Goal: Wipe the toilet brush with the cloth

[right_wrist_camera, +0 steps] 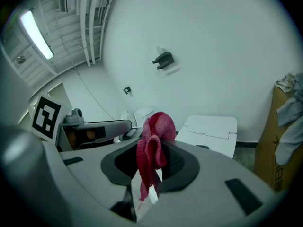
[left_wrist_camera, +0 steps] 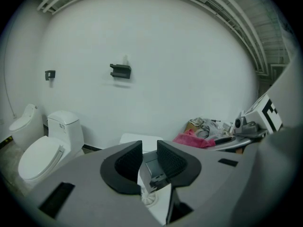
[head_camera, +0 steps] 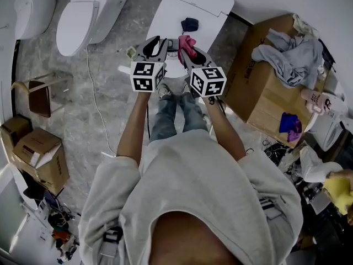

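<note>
My left gripper (left_wrist_camera: 149,152) is shut on the toilet brush (left_wrist_camera: 152,168). The brush's grey handle sits between the pads and its white bristle head (left_wrist_camera: 148,198) shows just below them. In the head view the left gripper (head_camera: 156,42) is held out in front of the person and hides most of the brush. My right gripper (right_wrist_camera: 154,157) is shut on a pink-red cloth (right_wrist_camera: 154,138), which bunches above the jaws and hangs down between them. In the head view the right gripper (head_camera: 190,53) is close beside the left, with the cloth (head_camera: 186,44) at its tip. The cloth (left_wrist_camera: 194,140) is apart from the brush.
Two white toilets (head_camera: 83,15) (head_camera: 30,10) stand on the grey floor at the far left. Ahead is a white cabinet top (head_camera: 201,1) with a dark object (head_camera: 190,24) on it. A cardboard box (head_camera: 270,98) at right holds clothes. Smaller boxes (head_camera: 38,153) sit at left, and a cable (head_camera: 95,101) crosses the floor.
</note>
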